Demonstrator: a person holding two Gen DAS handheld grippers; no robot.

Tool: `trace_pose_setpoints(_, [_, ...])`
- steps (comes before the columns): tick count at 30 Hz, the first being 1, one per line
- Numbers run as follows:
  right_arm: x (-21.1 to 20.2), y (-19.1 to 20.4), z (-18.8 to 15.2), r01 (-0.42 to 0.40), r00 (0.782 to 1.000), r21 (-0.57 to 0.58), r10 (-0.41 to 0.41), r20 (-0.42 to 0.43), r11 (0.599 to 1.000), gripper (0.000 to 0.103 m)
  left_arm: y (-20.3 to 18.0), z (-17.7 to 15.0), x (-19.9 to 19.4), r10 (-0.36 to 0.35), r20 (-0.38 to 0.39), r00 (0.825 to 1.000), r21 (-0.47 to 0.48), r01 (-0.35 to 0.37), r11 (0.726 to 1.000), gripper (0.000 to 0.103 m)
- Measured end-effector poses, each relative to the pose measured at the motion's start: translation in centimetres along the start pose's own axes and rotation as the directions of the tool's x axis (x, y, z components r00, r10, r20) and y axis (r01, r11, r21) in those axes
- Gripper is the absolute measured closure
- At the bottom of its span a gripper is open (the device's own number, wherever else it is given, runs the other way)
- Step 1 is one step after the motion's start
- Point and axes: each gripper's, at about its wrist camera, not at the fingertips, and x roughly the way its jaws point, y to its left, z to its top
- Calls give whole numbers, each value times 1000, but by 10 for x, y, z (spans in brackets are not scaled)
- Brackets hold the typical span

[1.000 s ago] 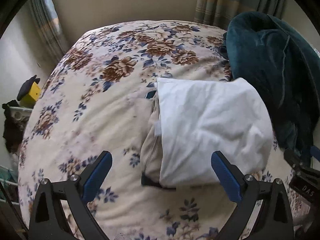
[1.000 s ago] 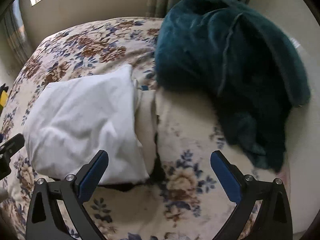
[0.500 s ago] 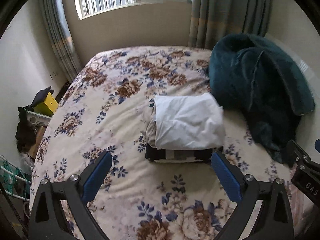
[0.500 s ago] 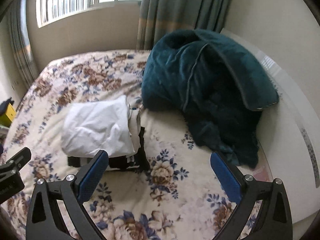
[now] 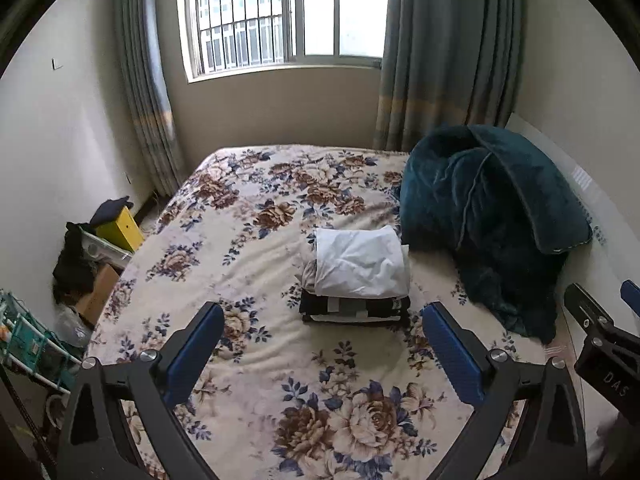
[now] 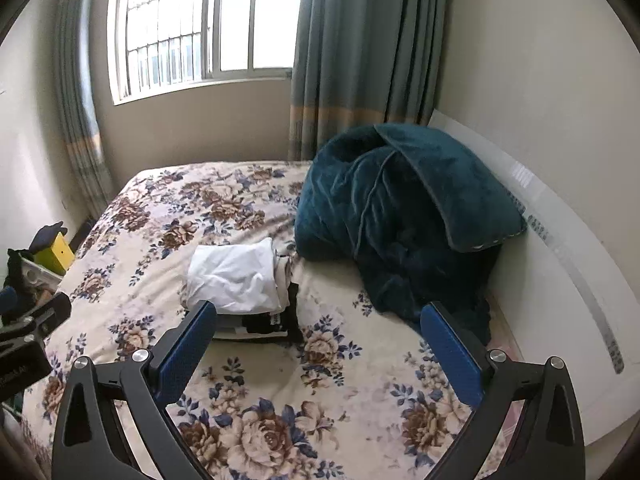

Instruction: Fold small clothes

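Note:
A stack of folded clothes lies on the floral bed (image 5: pixel 248 264). A white folded garment (image 5: pixel 360 268) tops the stack, with a beige piece and a black-and-white striped piece (image 5: pixel 354 310) under it. The stack also shows in the right wrist view (image 6: pixel 236 280). My left gripper (image 5: pixel 324 344) is open and empty, held back well above the bed, short of the stack. My right gripper (image 6: pixel 320 344) is open and empty, also held back from the stack, which sits behind its left finger (image 6: pixel 188 344).
A rumpled teal blanket (image 5: pixel 488 216) lies to the right of the stack against the white headboard (image 6: pixel 560 264). A yellow box (image 5: pixel 120 226), dark clothes and a rack stand on the floor left of the bed. A window and curtains stand beyond the bed.
Both grippers have pulled back and up from the stack, which was close under them and now looks small and far. Both stay open and empty.

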Motion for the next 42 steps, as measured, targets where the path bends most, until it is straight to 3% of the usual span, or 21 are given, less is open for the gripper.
trace_pose_setpoints(9, [-90, -17, -2, -58, 996, 0, 58, 64, 998, 0, -1, -11, -62, 1, 72, 997, -1, 0, 1000, 2])
trace_pose_setpoints(15, [-126, -17, -2, -76, 992, -27, 78, 102, 997, 0, 0, -20, -83, 2, 96, 995, -6, -1, 1000, 2])
trace_pose_setpoints(42, [-132, -20, -6, -142, 986, -58, 147, 84, 988, 0, 2, -32, -113, 45, 132, 990, -22, -43, 999, 0])
